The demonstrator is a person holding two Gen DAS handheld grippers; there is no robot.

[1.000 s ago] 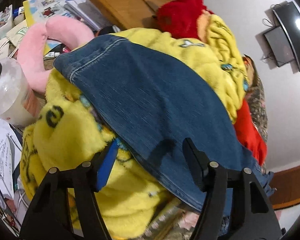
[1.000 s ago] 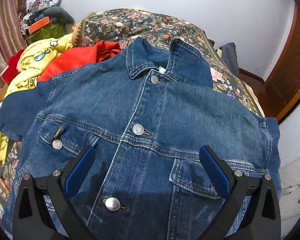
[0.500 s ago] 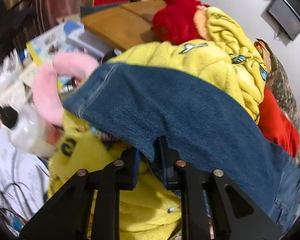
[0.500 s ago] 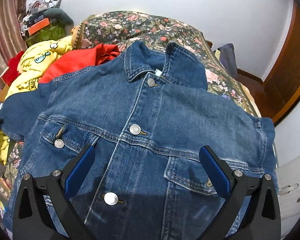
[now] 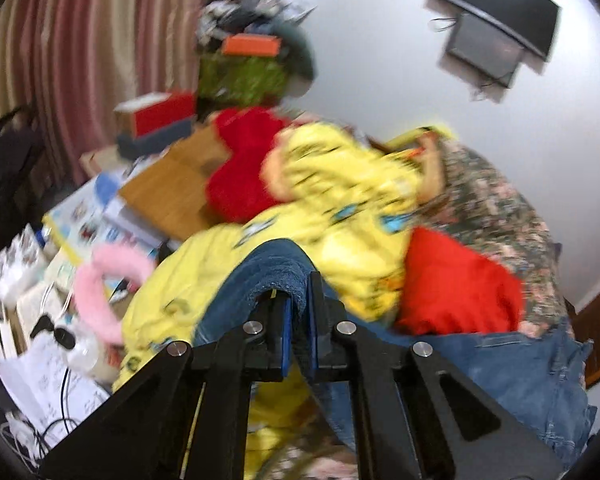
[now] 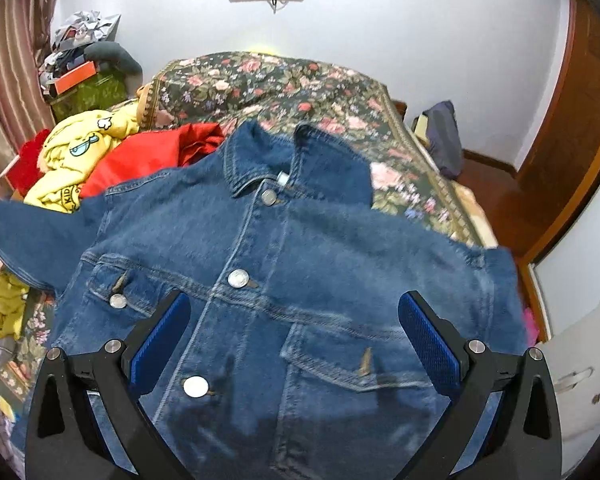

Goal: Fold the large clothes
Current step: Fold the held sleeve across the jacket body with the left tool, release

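- The denim jacket (image 6: 284, 280) lies front-up and buttoned across the near half of the bed (image 6: 284, 84), its collar pointing toward the far wall and its hem at the near edge.
- The left gripper (image 5: 298, 312) has its two blue pads pressed close together on a fold of the jacket's sleeve (image 5: 276, 276); the cloth is pinched up into a ridge and drapes over the fingertips.
- From the right wrist view that same sleeve (image 6: 32, 240) stretches off toward the left edge of the bed.
- The right gripper (image 6: 294, 336) hangs above the jacket's lower front with its fingers spread wide, gripping nothing; one pad sits over the left chest pocket side, the other near the right pocket flap (image 6: 352, 364).
- A yellow fleece blanket (image 5: 340, 208) is heaped along the bed's left edge, just under and behind the lifted sleeve.
- A red garment (image 5: 456, 284) lies beside the blanket, touching the jacket's shoulder.
- A pink neck pillow (image 5: 100, 284) rests among papers off the bed's left side.
- The left wrist view is blurred, so finer detail there is hard to make out.
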